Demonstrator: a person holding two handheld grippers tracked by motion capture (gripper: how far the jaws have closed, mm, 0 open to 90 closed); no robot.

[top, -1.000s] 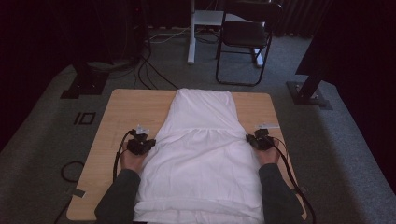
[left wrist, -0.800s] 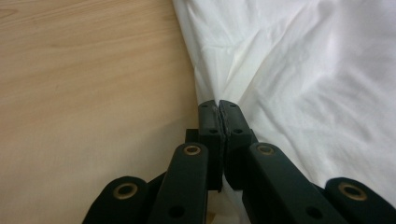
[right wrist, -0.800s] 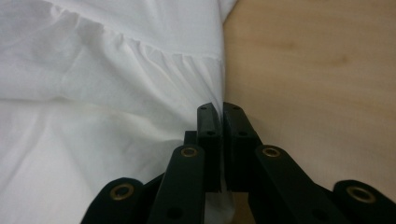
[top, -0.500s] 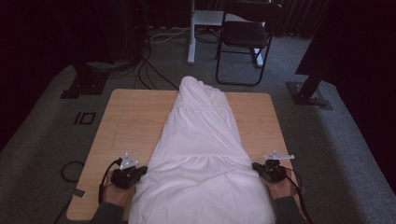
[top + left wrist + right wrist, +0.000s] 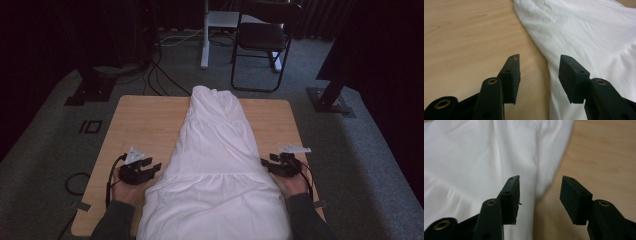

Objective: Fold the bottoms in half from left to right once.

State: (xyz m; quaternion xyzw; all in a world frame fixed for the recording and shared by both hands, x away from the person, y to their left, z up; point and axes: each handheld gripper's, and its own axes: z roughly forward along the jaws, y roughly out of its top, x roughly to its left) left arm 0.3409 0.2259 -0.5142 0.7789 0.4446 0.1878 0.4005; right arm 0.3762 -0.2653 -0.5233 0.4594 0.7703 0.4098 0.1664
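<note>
A long white garment (image 5: 215,165) lies flat down the middle of the wooden table (image 5: 145,120), narrow at the far end and wide at the near edge. My left gripper (image 5: 155,167) hovers just off the garment's left edge and my right gripper (image 5: 265,165) just off its right edge. Both have just been opening. In the left gripper view the left gripper (image 5: 540,75) stands open over the cloth's edge (image 5: 594,37), with nothing pinched. In the right gripper view the right gripper (image 5: 540,195) is open above the cloth's other edge (image 5: 474,157) and the bare wood (image 5: 604,152).
Bare wood (image 5: 461,37) flanks the garment on both sides. Beyond the table stand a black folding chair (image 5: 262,40) and a white post (image 5: 205,35). Cables (image 5: 155,70) run over the grey carpet. Black stand bases (image 5: 90,92) (image 5: 332,100) sit at the far corners.
Both grippers drew the garment toward the near edge, stretching it long and narrow. Both then let go of the cloth, opened and lifted slightly forward.
</note>
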